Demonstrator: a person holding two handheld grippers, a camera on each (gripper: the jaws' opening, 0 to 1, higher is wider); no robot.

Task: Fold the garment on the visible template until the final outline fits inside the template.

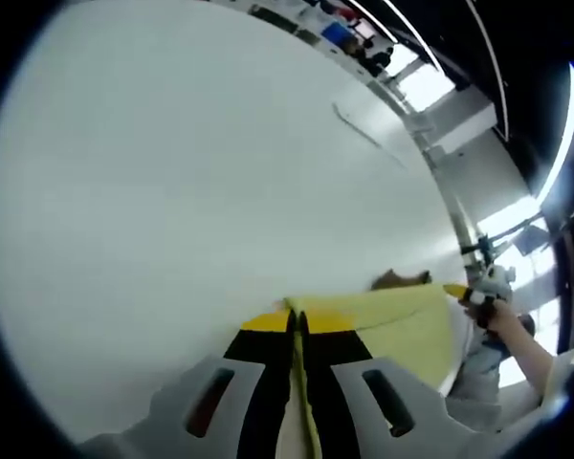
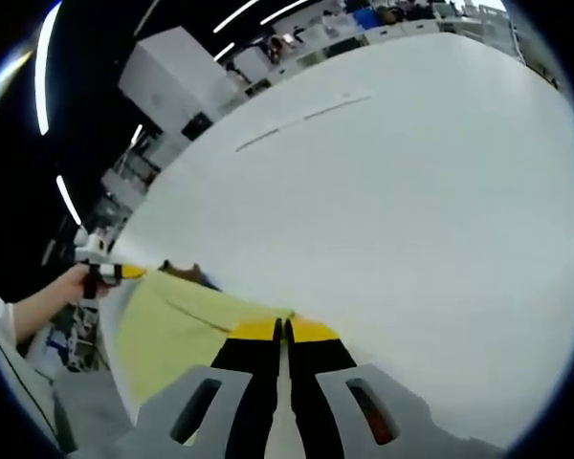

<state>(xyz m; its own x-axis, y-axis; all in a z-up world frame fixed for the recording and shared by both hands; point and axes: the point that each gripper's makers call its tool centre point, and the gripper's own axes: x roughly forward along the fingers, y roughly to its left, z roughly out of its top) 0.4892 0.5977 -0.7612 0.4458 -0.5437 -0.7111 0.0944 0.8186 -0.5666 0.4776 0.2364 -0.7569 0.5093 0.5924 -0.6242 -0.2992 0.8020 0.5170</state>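
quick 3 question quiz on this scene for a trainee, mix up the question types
1. True or false: the left gripper is shut on the yellow garment.
2. The white table surface carries: A) a faint line mark, B) a red cup, C) a stack of plates.
3. Fill in: the right gripper pinches the garment's ____.

Key: 1 true; 2 A; 3 edge.

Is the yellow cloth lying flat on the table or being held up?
Held up. Both grippers, left and right, are shut on the cloth, stretching its edge between them above the table.
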